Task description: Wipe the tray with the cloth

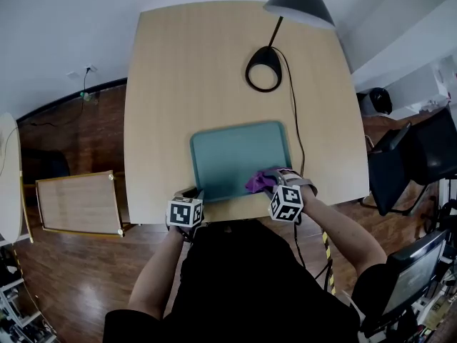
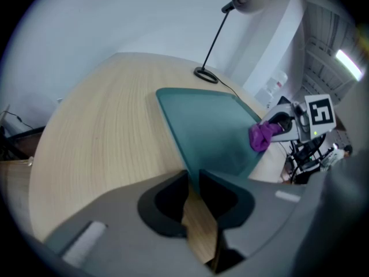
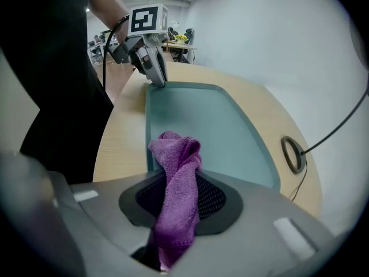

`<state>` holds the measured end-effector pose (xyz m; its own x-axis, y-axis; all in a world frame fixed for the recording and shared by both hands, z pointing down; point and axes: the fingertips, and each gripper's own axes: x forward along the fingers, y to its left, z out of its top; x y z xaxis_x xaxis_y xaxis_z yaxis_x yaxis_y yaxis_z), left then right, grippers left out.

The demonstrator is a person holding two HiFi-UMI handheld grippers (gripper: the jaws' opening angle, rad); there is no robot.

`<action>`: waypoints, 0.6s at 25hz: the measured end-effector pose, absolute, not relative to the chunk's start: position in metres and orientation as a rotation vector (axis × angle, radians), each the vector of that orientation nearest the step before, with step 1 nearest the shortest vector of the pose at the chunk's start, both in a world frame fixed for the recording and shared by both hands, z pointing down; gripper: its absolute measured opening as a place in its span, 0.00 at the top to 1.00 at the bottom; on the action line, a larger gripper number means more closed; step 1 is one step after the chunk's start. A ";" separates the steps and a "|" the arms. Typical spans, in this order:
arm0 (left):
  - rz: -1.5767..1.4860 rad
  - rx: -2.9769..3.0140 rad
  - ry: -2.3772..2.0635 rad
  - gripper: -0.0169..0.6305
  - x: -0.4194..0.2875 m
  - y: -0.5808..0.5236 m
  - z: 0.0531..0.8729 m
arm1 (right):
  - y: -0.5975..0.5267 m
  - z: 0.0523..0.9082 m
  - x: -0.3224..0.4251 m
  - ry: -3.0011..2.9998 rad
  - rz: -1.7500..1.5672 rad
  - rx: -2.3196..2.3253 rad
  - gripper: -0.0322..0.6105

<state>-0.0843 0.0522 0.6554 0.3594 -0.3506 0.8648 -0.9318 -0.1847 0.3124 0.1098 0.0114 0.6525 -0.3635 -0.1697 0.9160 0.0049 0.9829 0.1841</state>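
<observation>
The purple cloth [image 3: 176, 178] is squeezed tight in the right hand-held gripper [image 3: 173, 209] and is held over the near right corner of the green tray [image 1: 235, 156]. The cloth looks soft, light and floppy, so it is best pinched by a thick bunch. The tray looks stiff and smooth. Its near left corner is pinched by the left hand-held gripper [image 2: 193, 178]. Nothing else is seen in the tray on the bench [image 1: 186, 63].

Black top [image 1: 243, 284]; grey left gripper [image 2: 194, 176] and right gripper [image 3: 180, 180], each with a black-and-white marker cube
</observation>
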 end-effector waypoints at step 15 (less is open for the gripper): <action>0.810 1.743 -1.121 0.84 -0.081 0.051 0.650 | -0.166 0.644 0.060 -1.921 -0.146 0.284 0.79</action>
